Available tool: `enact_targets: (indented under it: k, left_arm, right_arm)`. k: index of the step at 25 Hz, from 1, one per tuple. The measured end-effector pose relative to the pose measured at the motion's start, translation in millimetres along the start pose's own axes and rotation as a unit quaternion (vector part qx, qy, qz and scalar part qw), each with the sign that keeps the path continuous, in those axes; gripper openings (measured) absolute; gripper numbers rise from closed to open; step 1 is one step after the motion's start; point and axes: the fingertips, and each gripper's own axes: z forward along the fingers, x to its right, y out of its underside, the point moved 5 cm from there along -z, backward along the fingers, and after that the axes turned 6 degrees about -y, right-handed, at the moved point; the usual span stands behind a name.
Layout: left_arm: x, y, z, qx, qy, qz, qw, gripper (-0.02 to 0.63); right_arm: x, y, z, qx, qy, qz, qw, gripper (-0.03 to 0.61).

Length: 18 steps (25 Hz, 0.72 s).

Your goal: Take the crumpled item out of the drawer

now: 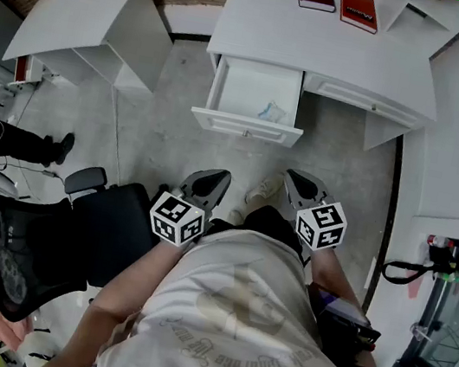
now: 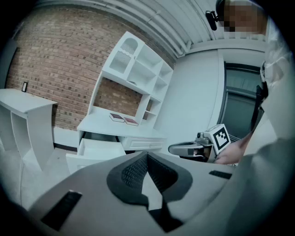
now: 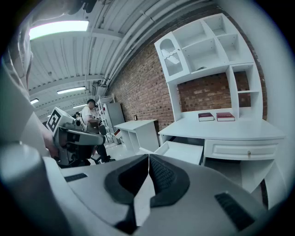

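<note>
The white desk's drawer [image 1: 228, 90] stands pulled open, and a small pale crumpled item [image 1: 271, 111] lies at its front right corner. Both grippers hang close to the person's body, well short of the drawer and over the floor. My left gripper [image 1: 213, 177] is shut with nothing in it, its jaws meeting at the tip [image 2: 147, 156]. My right gripper [image 1: 294, 179] is likewise shut and empty [image 3: 148, 159]. The drawer [image 2: 94, 150] [image 3: 179, 151] shows ahead in both gripper views, but the crumpled item is hidden there.
Two red books [image 1: 336, 2] lie on the desk top [image 1: 257, 25]. A second closed drawer [image 1: 359, 97] sits to the right. Another white desk [image 1: 92, 18] stands at the left, with a black mesh chair [image 1: 8, 245] nearby. A person [image 3: 90, 113] is in the background.
</note>
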Motion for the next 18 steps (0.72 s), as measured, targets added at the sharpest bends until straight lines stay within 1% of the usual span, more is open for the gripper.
enact_targets:
  k: [5, 9, 14, 18]
  left_arm:
    - [4, -2, 4, 0.004, -0.004, 0.002, 1.0000, 0.020]
    - [12, -8, 13, 0.008, -0.004, 0.005, 1.0000, 0.020]
    - [32, -11, 20, 0.014, 0.002, 0.002, 0.9999, 0.020]
    - [47, -7, 29, 0.008, 0.008, 0.004, 0.9999, 0.020]
  right_arm:
    - [6, -1, -4, 0.002, -0.004, -0.002, 1.000, 0.026]
    - [11, -5, -9, 0.000, -0.013, -0.013, 1.000, 0.026]
    - [19, -9, -22, -0.002, -0.016, -0.020, 1.000, 0.026]
    - [24, -1, -32, -0.015, -0.027, -0.025, 0.999, 0.026]
